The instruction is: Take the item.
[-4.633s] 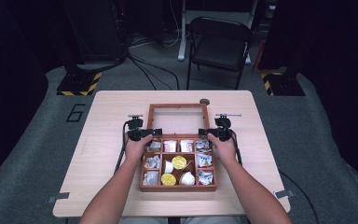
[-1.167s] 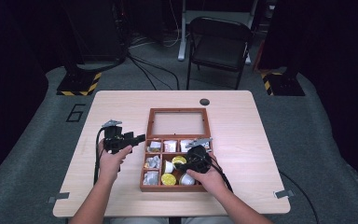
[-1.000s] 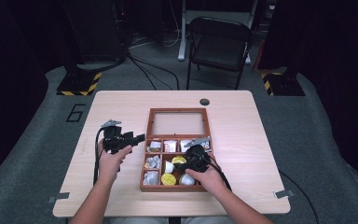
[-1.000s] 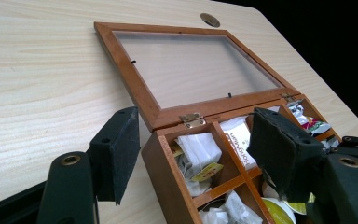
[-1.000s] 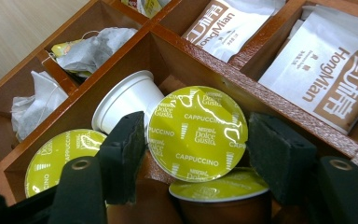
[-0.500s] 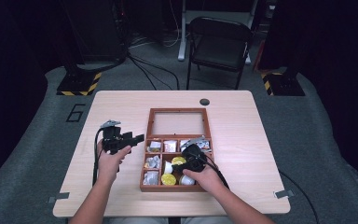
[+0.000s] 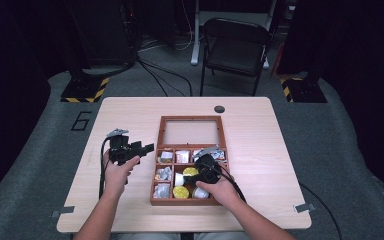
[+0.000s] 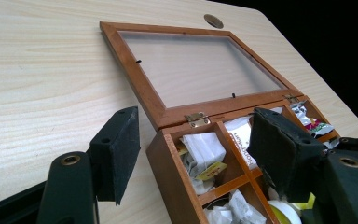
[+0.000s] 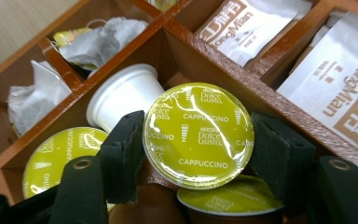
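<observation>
A wooden box (image 7: 152,176) with several compartments lies on the table, its glass lid (image 7: 190,132) folded flat behind it. My right gripper (image 7: 196,175) reaches into the middle compartment. Its jaws have just been closing and both pads now touch a green-foiled cappuccino capsule (image 9: 198,135), which stands tilted between the fingertips of the right gripper (image 9: 196,119). A white capsule (image 9: 126,93) lies behind it. My left gripper (image 7: 147,148) hovers left of the box, open, with nothing between its pads. In the left gripper view the box corner (image 8: 168,154) shows past the left gripper (image 8: 196,114).
Other green-lidded capsules (image 9: 56,154) fill the near compartments. Tea bags (image 9: 98,39) and HongMian sachets (image 9: 251,23) fill others. A round cable cap (image 7: 219,109) sits at the table's far edge, and a folding chair (image 7: 235,42) stands beyond it.
Since the oldest frame both hands left the box's hinge line: the left went out to the left, the right came down into the box. Over the last second hardly anything moved.
</observation>
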Demonstrator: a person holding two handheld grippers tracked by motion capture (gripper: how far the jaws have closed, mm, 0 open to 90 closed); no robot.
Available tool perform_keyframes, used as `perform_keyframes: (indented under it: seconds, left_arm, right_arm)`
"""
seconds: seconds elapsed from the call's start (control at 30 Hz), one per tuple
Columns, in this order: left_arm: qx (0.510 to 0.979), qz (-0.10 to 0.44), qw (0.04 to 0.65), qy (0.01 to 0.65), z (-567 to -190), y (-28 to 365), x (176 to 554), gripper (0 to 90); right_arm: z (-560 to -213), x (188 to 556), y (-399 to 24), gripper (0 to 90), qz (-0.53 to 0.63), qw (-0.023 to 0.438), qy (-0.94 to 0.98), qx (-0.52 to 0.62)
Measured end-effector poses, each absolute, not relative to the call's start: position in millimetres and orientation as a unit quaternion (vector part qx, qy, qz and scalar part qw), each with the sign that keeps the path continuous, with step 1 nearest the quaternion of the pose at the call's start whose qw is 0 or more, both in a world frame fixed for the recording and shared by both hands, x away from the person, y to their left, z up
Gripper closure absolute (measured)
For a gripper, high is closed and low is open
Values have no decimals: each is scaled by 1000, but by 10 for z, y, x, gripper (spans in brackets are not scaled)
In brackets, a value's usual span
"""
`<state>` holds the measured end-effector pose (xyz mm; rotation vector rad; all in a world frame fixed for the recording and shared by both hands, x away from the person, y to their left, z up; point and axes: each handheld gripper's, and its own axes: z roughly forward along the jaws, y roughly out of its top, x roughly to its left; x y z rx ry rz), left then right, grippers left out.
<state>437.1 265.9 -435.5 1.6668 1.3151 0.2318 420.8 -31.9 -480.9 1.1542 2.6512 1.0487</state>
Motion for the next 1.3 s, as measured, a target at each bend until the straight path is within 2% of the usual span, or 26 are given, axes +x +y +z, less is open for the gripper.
perform_keyframes:
  seconds: [0.53,0.73,1.07,1.3]
  left_arm:
    - [686,94,482,537,-4343,2640,4369,335]
    - [684,94,483,539,-4336,2657,4366,335]
    - [683,89,487,538,-4339,2631,4371,335]
    - [685,91,486,535,-4340,2625,4372,335]
  right_arm:
    - [-4343,4175,-517,373,377,76,854,350]
    - [-4310,4307,-835,373,363,108,845,378]
    - [-4306,4480,-1610,373,353,158,801,457]
    - [-4416,4490,-1995,374,342,173,775,503]
